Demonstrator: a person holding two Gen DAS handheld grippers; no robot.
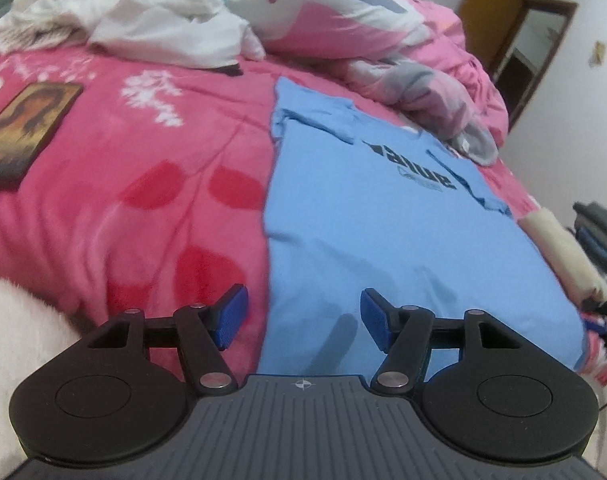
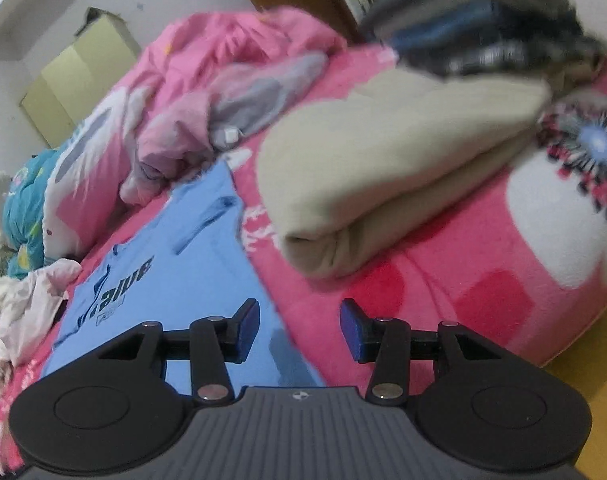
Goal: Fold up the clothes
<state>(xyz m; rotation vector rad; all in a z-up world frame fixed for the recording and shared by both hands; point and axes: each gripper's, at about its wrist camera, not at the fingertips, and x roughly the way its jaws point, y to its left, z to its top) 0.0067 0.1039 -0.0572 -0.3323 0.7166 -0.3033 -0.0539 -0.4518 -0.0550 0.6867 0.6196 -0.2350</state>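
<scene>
While both my grippers hang over the bed, a blue T-shirt (image 1: 375, 216) lies flat on the pink blanket (image 1: 143, 168). My left gripper (image 1: 303, 318) is released and empty above the shirt's near left edge. My right gripper (image 2: 299, 330), jaws apart and empty, hangs over its right edge, near a folded beige cloth (image 2: 383, 168).

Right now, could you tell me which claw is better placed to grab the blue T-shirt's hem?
Probably the left claw: open, straddling the blue T-shirt edge. The right claw mostly faces pink blanket.

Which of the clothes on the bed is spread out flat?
The blue T-shirt. It lies flat with dark lettering showing; the beige garment is folded thick, and the white clothes are crumpled.
</scene>
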